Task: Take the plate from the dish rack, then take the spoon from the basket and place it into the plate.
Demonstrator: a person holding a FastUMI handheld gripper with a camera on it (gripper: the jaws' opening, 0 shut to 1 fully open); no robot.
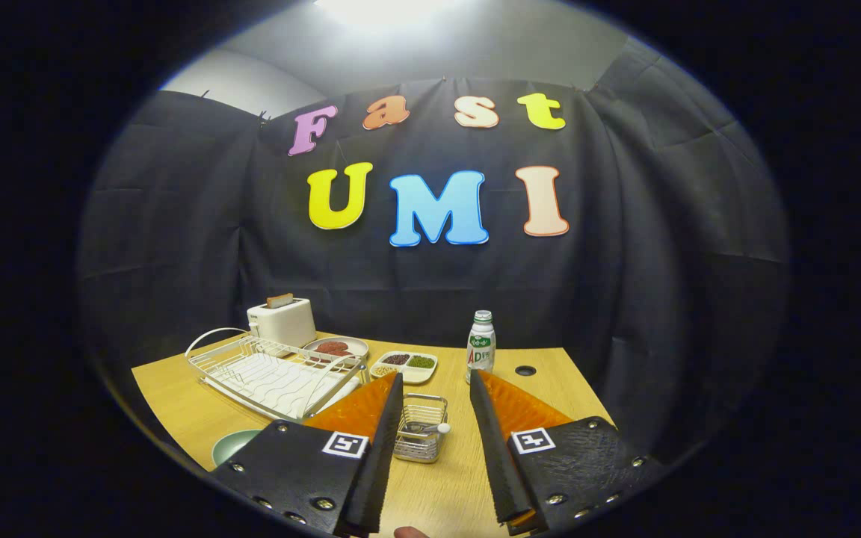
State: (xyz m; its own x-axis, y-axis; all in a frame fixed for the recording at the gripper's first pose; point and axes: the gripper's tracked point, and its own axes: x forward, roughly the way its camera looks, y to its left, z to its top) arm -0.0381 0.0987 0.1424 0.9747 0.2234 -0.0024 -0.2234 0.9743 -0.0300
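Note:
My gripper [436, 382] hangs open above the wooden table, with nothing held between its fingers. Between the fingers, a little ahead and below, stands a small wire basket [421, 438]; a spoon [430, 428] with a white handle end lies across it. A pale green plate [232, 447] rests flat on the table beside the left finger, partly hidden by it. The white wire dish rack [273, 373] sits beyond the plate, to the left of the fingers, and holds no plate.
Behind the rack stand a white toaster [282, 320] and a plate of reddish food [335, 347]. A divided tray of grains [404, 366] and a white bottle with a green cap [480, 347] stand beyond the fingers. A round hole [525, 370] marks the table near the bottle.

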